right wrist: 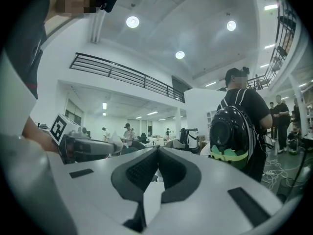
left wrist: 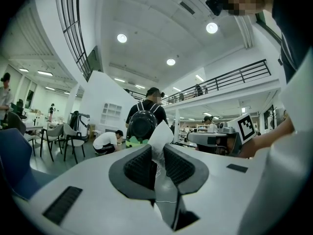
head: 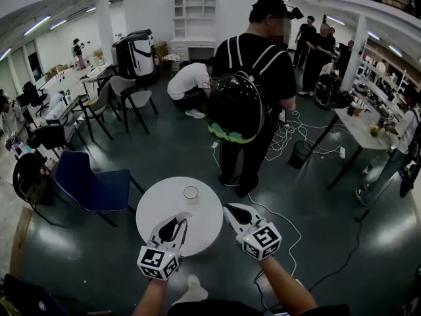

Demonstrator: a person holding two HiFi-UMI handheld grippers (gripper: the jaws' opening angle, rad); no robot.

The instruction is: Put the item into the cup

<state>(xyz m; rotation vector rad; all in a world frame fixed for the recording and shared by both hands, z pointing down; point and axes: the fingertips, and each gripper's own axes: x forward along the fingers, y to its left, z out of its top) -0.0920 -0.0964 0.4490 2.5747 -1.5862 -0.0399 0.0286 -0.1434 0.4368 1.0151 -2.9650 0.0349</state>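
Left gripper (head: 180, 218) clenched on white item (left wrist: 159, 137); cup (head: 191, 193) just ahead, slightly right, nearer it; right gripper (head: 229, 209) closed, empty.

The left gripper (head: 179, 218) and right gripper (head: 231, 210) have white shells, dark grey ribbed pads (left wrist: 139, 166) and black-and-white marker cubes (head: 158, 262)

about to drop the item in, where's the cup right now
In the head view the cup stands on the round white table, near its far edge, just beyond the left tool, with the blue chair off to the left.
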